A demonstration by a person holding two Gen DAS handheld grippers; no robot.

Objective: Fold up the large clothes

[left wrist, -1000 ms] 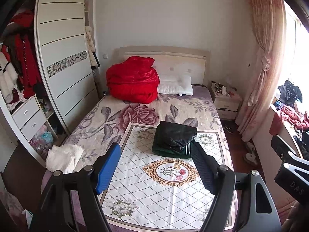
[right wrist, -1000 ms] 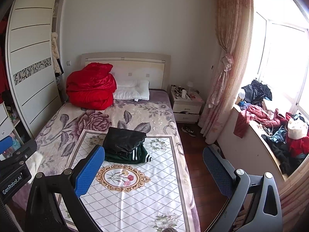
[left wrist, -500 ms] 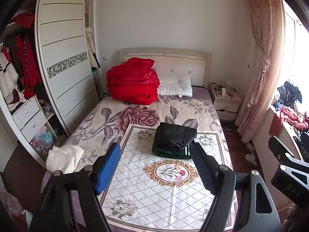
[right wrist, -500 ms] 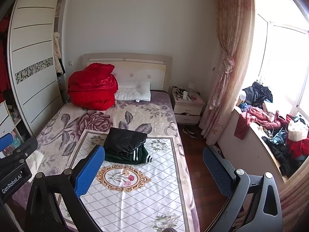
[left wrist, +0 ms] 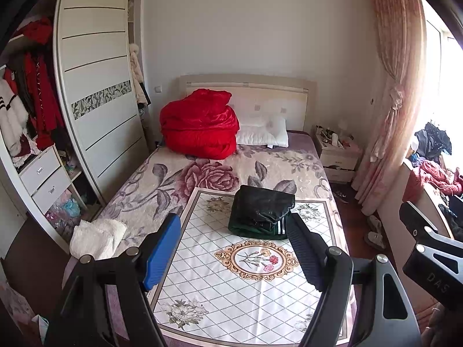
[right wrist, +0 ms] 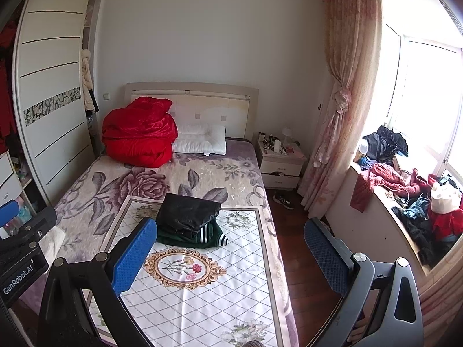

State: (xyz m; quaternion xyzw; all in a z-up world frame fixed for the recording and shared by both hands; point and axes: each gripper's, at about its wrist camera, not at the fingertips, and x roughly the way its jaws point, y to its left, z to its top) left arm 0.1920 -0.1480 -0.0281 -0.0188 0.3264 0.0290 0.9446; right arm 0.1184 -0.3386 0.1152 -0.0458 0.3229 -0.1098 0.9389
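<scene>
We see both grippers, left gripper (left wrist: 234, 248) and right gripper (right wrist: 228, 254), spread and empty. Folded clothes (left wrist: 262, 212) sit at 12 o'clock on the bed mat (left wrist: 220, 289). Soft, light, floppy (shiny top looks slippery); we'd pinch the stacked edges.

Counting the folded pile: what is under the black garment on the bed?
A dark green garment with white stripes lies under the black garment, on the white cloth. Anything deeper is covered.

Left gripper (left wrist: 234, 250) open, empty, above bed (left wrist: 179, 179); folded dark clothes (left wrist: 262, 212) on patterned cloth (left wrist: 231, 289)
</scene>
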